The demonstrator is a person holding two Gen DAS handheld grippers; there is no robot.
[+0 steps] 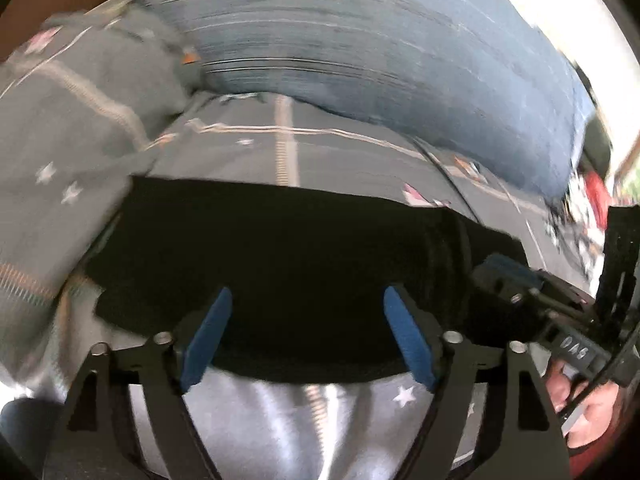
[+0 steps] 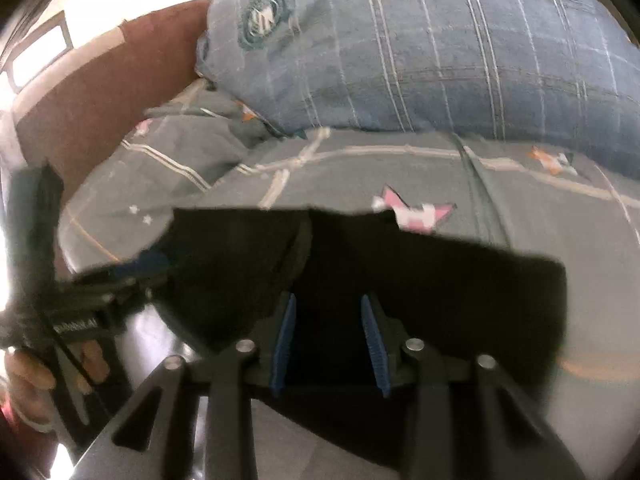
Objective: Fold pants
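Note:
Black pants (image 1: 288, 264) lie in a folded, flattened block on a grey patterned bedspread (image 1: 340, 156). My left gripper (image 1: 308, 300) is open, its blue pads (image 1: 206, 340) spread wide over the near edge of the pants. In the right wrist view the pants (image 2: 440, 292) spread across the middle. My right gripper (image 2: 328, 308) is open over their near part, its blue pads (image 2: 374, 344) apart with black cloth showing between them. Each gripper shows in the other's view: the right one at the pants' right end (image 1: 512, 280), the left one at their left end (image 2: 132, 268).
A large blue checked pillow (image 2: 440, 48) lies at the back of the bed. A bunched grey blanket (image 1: 68, 120) sits at the left. A brown headboard (image 2: 100, 92) stands behind. The person's hands (image 1: 576, 408) hold the gripper handles.

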